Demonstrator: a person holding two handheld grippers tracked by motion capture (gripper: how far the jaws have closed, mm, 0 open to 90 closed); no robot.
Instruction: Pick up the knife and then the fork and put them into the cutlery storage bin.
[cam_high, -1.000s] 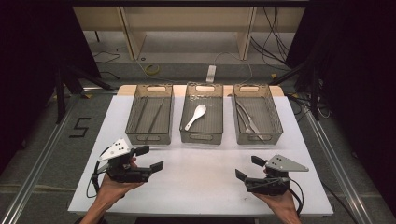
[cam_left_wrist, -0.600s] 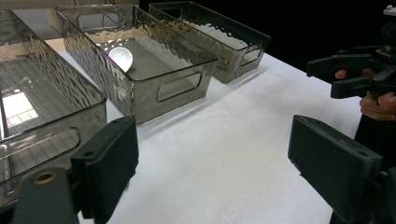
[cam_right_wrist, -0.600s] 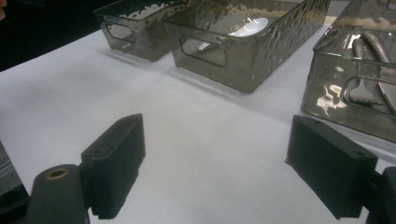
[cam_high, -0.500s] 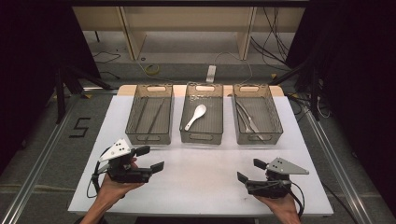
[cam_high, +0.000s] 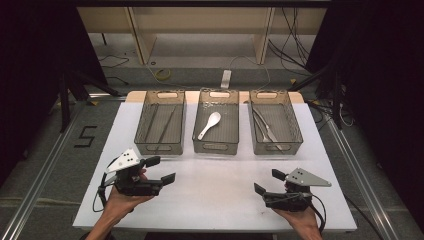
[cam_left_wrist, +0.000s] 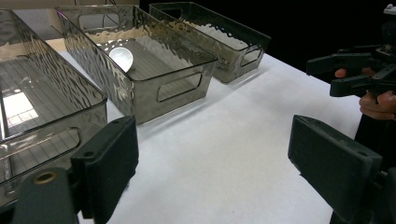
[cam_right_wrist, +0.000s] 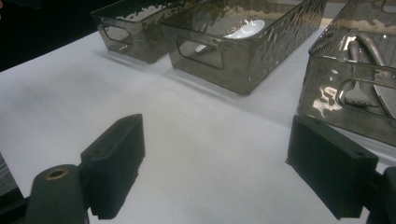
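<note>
Resting unmoved since a second ago, left gripper (cam_high: 161, 169) and right gripper (cam_high: 269, 181), fingers spread, nothing between them.

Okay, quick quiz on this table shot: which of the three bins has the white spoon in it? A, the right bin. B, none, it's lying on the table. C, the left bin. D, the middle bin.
D: in the high view the white spoon lies on the floor of the middle bin, between the left bin and the right bin.

Glossy rippled plastic bins (cam_high: 216, 145) stand on matt white table (cam_high: 210, 195).
</note>
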